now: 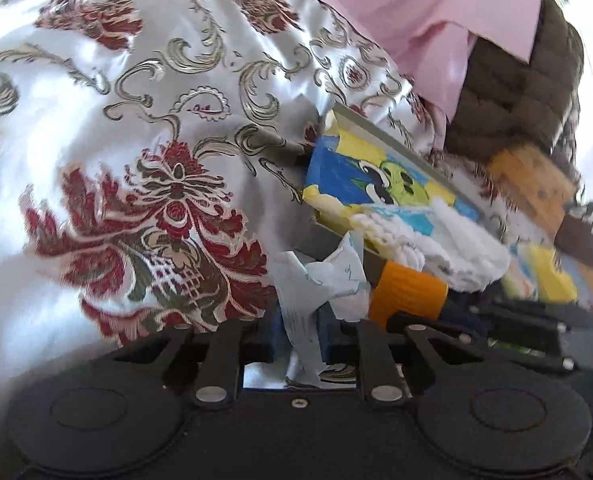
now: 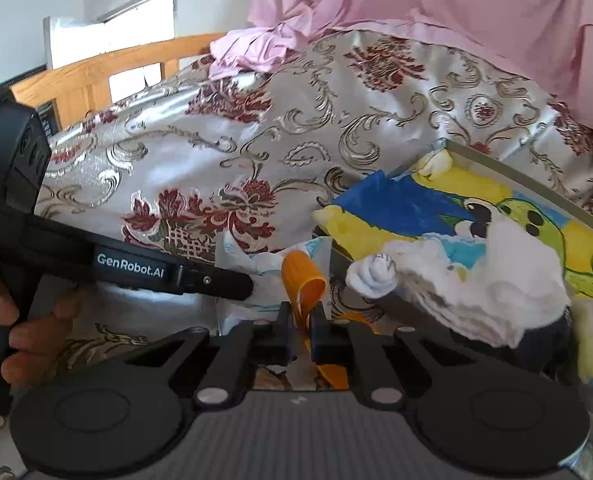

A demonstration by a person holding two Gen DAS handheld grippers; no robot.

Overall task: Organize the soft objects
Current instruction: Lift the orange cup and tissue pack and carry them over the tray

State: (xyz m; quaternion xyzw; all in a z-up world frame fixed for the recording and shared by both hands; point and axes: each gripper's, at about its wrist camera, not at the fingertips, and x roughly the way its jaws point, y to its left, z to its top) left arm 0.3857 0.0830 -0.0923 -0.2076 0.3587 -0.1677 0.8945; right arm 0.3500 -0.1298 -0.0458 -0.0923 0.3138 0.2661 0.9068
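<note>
Right wrist view: the right gripper, bottom centre of the frame, is clamped on a strip of orange cloth that curls up from its jaws. At left, a person's hand grasps the left gripper, whose tip meets a pale blue printed cloth. Left wrist view: that cloth runs between the nearly closed fingers, apparently pinched, though blur makes it hard to be sure. A white knitted cloth drapes over a box with a cartoon print at right, blocking part of it. Behind everything, a silver brocade bedcover fills the frame; pink fabric lies across the top, a wooden bed frame at upper left.
</note>
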